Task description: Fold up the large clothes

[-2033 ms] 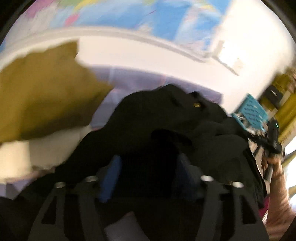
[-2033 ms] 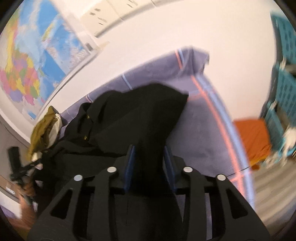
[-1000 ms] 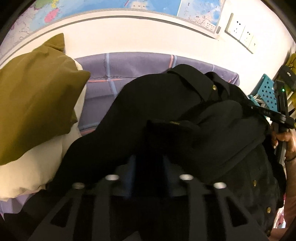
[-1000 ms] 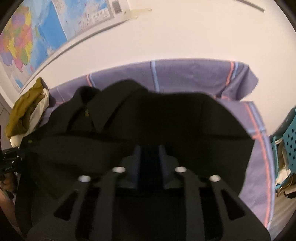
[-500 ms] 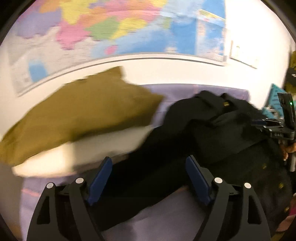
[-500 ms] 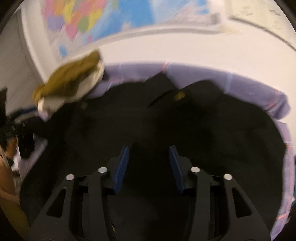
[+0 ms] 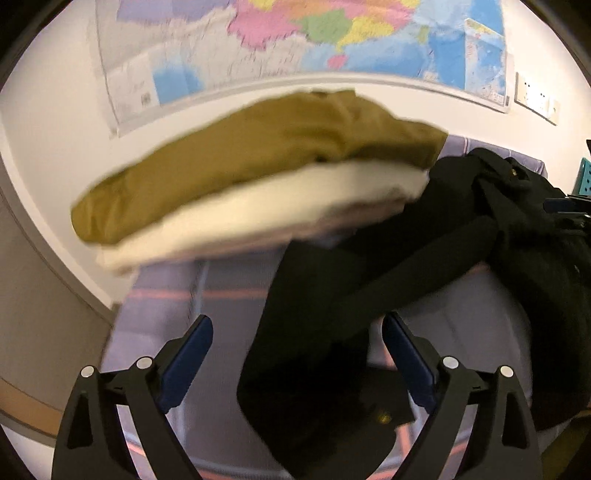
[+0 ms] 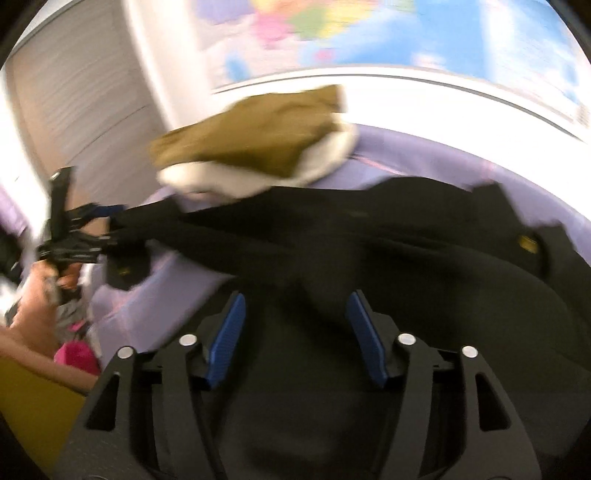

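A black button-up garment (image 8: 424, 266) lies spread on the purple checked bedsheet (image 8: 413, 155). One of its sleeves (image 7: 332, 302) stretches toward the left wrist camera and ends in a cuff with a gold button (image 7: 384, 417). My left gripper (image 7: 295, 354) hovers over that sleeve, jaws wide and still opening, and its blue pads (image 7: 186, 354) are clear of the cloth. My right gripper (image 8: 295, 332) is above the garment's body, jaws opening, with black fabric beneath the gap and neither pad pressing on it. In the right wrist view a hand holds the left gripper (image 8: 74, 236) near the cuff.
A folded stack, an olive garment (image 7: 258, 166) on a cream one (image 7: 258, 218), sits on the bed against the wall, left of the black garment. A world map (image 7: 332, 33) hangs above. A teal crate (image 7: 583, 177) shows at the right edge.
Both grippers were shut on black fabric a second ago and have opened and let go. Both swung left, which brought the olive and cream stack to the middle of view.
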Motion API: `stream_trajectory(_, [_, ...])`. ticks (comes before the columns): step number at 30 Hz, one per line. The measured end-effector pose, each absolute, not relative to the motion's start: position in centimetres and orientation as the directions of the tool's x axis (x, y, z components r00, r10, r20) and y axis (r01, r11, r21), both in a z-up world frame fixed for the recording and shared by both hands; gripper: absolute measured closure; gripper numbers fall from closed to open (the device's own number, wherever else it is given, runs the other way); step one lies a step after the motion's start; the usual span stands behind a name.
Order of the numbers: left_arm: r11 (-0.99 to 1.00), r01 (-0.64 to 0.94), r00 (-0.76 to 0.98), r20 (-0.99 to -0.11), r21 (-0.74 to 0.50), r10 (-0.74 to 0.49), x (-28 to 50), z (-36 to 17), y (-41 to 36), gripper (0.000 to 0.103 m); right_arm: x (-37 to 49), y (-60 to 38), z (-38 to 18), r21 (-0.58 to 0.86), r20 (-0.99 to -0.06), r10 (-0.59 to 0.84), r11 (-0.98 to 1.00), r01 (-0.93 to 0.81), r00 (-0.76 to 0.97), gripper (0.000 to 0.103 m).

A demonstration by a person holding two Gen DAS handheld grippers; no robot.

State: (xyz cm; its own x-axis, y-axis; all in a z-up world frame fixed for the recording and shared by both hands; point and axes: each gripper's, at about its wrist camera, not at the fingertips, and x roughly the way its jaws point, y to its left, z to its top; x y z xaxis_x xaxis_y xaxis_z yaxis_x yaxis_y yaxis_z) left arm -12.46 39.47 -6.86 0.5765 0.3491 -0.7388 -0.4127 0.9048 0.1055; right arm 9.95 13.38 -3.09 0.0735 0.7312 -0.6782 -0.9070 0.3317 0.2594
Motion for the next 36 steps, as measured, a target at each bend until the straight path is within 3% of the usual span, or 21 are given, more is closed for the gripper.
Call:
stream_trajectory(1, [0.906, -0.412, 0.573, -0.745, 0.099, 0.342, -12.7, -7.4, 39.6, 0.016, 9.1, 14.2, -3.1, 0.264, -0.675, 0.736, 0.300, -0.917, 0.047, 0.043])
stream_trajectory(2, [0.906, -0.412, 0.567, -0.752, 0.095, 0.337, -12.9, -7.9, 39.8, 0.025, 8.0, 15.4, -3.1, 0.260, -0.675, 0.737, 0.263, -0.929, 0.020, 0.043])
stream_trajectory(6, [0.916, -0.391, 0.560, -0.768, 0.086, 0.311, -13.0, -8.9, 40.1, 0.085, 4.3, 19.7, -3.3, 0.208, -0.690, 0.723, 0.165, -0.964, -0.026, 0.042])
stream_trajectory(7, [0.915, -0.391, 0.567, -0.757, 0.100, 0.325, -13.1, -8.7, 40.1, 0.087, 3.9, 20.3, -3.4, 0.204, -0.691, 0.722, 0.151, -0.967, -0.033, 0.042])
stream_trajectory(14, [0.925, -0.315, 0.735, -0.562, 0.211, 0.378, -13.0, -1.0, 36.1, 0.088, 2.5, 22.0, -0.5, 0.231, -0.591, 0.803, 0.084, -0.969, -0.071, 0.042])
stream_trajectory(20, [0.943, -0.122, 0.881, -0.404, 0.310, 0.247, -7.7, 6.0, 29.7, 0.088, 5.9, 15.7, 2.1, 0.275, -0.511, 0.858, 0.222, -0.935, 0.054, 0.042])
stream_trajectory(24, [0.947, 0.019, 0.916, -0.385, 0.321, 0.113, -2.8, 8.0, 25.5, 0.087, 9.2, 8.4, 2.3, 0.311, -0.494, 0.844, 0.396, -0.864, 0.209, 0.040])
stream_trajectory(30, [0.928, 0.208, 0.885, -0.463, 0.308, -0.045, 6.0, 6.9, 17.8, 0.086, 11.9, -1.3, 1.1, 0.356, -0.490, 0.783, 0.581, -0.732, 0.384, 0.036])
stream_trajectory(31, [0.924, 0.232, 0.875, -0.481, 0.303, -0.062, 6.7, 6.2, 16.7, 0.084, 11.9, -2.3, 0.7, 0.366, -0.490, 0.776, 0.597, -0.714, 0.397, 0.036])
stream_trajectory(32, [0.920, 0.263, 0.853, -0.516, 0.289, -0.082, 8.2, 5.0, 15.3, 0.075, 12.1, -3.3, 0.4, 0.373, -0.492, 0.767, 0.614, -0.696, 0.412, 0.036])
stream_trajectory(34, [0.917, 0.304, 0.815, -0.570, 0.259, -0.109, 10.1, 3.1, 13.8, 0.070, 12.4, -5.1, -0.5, 0.393, -0.498, 0.752, 0.639, -0.661, 0.431, 0.035])
stream_trajectory(35, [0.915, 0.320, 0.790, -0.602, 0.246, -0.114, 11.2, 1.6, 12.7, 0.058, 12.7, -5.9, -1.2, 0.408, -0.502, 0.748, 0.647, -0.644, 0.434, 0.035])
stream_trajectory(36, [0.915, 0.329, 0.774, -0.622, 0.234, -0.119, 11.6, 0.9, 12.4, 0.039, 13.0, -6.2, -1.8, 0.415, -0.509, 0.741, 0.657, -0.629, 0.438, 0.035])
